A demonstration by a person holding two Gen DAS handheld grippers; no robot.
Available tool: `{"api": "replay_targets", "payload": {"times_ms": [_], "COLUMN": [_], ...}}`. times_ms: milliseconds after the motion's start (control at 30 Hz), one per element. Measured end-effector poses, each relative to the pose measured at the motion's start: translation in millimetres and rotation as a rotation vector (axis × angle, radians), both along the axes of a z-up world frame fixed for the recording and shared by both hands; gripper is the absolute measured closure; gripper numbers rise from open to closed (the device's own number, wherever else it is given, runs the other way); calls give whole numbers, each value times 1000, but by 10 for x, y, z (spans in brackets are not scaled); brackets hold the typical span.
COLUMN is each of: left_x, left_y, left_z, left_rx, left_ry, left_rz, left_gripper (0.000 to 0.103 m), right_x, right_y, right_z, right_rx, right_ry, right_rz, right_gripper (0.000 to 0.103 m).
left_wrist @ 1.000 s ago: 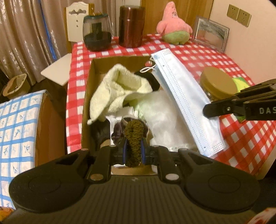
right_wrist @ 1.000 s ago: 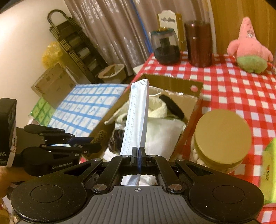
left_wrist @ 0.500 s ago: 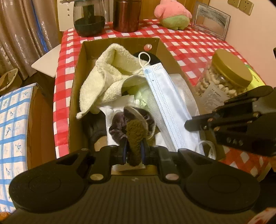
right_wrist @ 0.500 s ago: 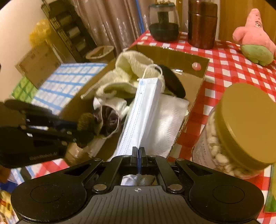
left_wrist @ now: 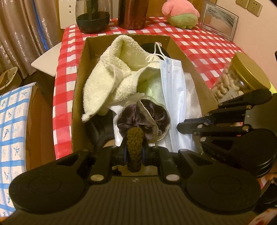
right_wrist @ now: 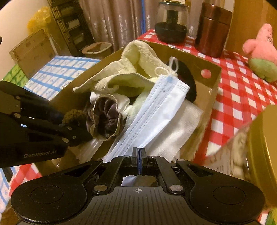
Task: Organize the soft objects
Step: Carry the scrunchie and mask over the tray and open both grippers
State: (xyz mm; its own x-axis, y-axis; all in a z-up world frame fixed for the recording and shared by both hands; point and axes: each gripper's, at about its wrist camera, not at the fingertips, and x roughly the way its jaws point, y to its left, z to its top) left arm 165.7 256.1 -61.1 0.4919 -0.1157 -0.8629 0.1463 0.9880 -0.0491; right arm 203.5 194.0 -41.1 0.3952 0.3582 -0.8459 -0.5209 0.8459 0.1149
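**Both tools loaded over the cardboard box**

The left tool [left_wrist: 134, 154] grips an olive-brown knitted scrunchie [left_wrist: 135, 142] between its blue-padded fingers, clamped narrow on the fabric. The scrunchie's free end touches a dark purple satin scrunchie [left_wrist: 147, 119] with a pale trimmed edge, which lies inside the cardboard box [left_wrist: 77, 90] on white cloth.

The right tool [right_wrist: 139, 155] is pinched fully together on the near edge of a pale blue face mask [right_wrist: 155, 110]. The mask slopes away from the tool into the box, lying over a white folded cloth [right_wrist: 183, 124], with its white ear loop [right_wrist: 166, 68] curled at the far end. In the left wrist view the right tool [left_wrist: 180, 128] comes in from the right, just beside the mask [left_wrist: 173, 97].

Beyond both, a cream towel [left_wrist: 110, 76] is heaped in the far left part of the box, and something black lies behind it at the far wall. The box sits on a bench covered by a red-and-white checked cloth [left_wrist: 204, 46]. To the right of the box stands a jar with a gold lid [left_wrist: 249, 72]. At the far end of the bench are a pink and green plush toy [left_wrist: 181, 15], a brown canister [right_wrist: 213, 29] and a dark glass vessel [right_wrist: 171, 24].
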Motion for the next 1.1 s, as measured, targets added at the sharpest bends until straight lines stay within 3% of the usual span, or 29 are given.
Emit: {"api": "replay_targets", "payload": {"times_ms": [400, 467, 667, 733, 800, 867, 1100], "left_x": [55, 6, -185, -241, -302, -354, -515], "left_y": [11, 17, 31, 45, 58, 56, 55], "left_z": [1, 14, 110, 152, 204, 254, 387], "left_rx": [-8, -11, -16, -22, -30, -35, -25], "left_ry": [0, 1, -8, -15, -26, -36, -83], "left_rz": [8, 7, 17, 27, 41, 47, 88], "left_gripper": [88, 78, 65, 63, 60, 55, 40], "right_x": [154, 149, 55, 39, 20, -2, -93], "right_y": [138, 127, 70, 42, 25, 13, -70], "right_z": [-22, -20, 25, 65, 104, 140, 274], "right_rx": [-21, -13, 8, 17, 18, 20, 51], "right_ry": [-34, -34, -24, -25, -29, -31, -38], "right_rz": [23, 28, 64, 67, 71, 79, 95], "right_gripper": [102, 102, 101, 95, 78, 67, 56]}}
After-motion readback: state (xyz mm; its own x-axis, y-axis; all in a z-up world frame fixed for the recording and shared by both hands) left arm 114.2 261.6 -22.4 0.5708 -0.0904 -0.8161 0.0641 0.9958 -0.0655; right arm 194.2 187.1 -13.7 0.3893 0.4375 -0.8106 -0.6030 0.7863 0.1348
